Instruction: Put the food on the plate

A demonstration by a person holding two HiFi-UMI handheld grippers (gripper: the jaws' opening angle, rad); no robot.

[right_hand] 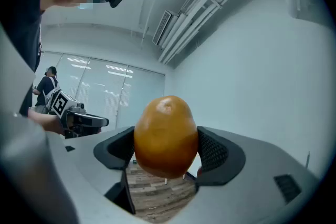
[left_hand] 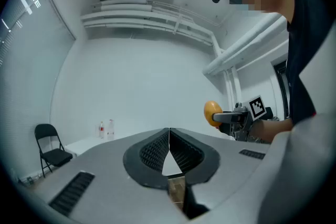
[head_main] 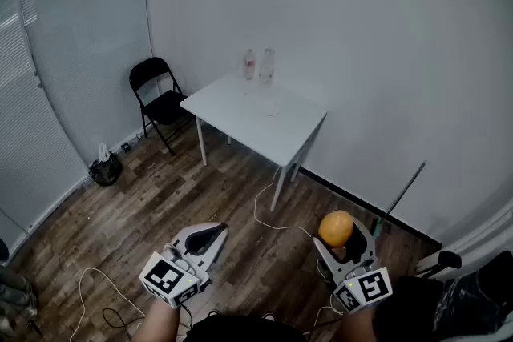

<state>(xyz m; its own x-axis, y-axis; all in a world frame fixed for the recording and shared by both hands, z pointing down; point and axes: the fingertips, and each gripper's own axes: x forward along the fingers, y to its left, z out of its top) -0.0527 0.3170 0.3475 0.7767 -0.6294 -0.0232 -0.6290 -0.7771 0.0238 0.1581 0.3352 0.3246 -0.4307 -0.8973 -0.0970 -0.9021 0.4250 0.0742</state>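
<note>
Right tongs (head_main: 343,244) grasp the orange (head_main: 336,227); left tongs (head_main: 215,233) clenched, empty. Carrying step: next, likely approach the distant table (head_main: 232,114).

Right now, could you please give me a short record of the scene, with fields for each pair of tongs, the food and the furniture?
left tongs: jaws together, nothing between them
right tongs: jaws closed on the orange fruit
fruit position: held in the air above the wooden floor, not at the table
white table: well ahead, apart from both tongs
two bottles: upright at the table's far edge
plate: not clearly made out
black folding chair: left of the table
</note>
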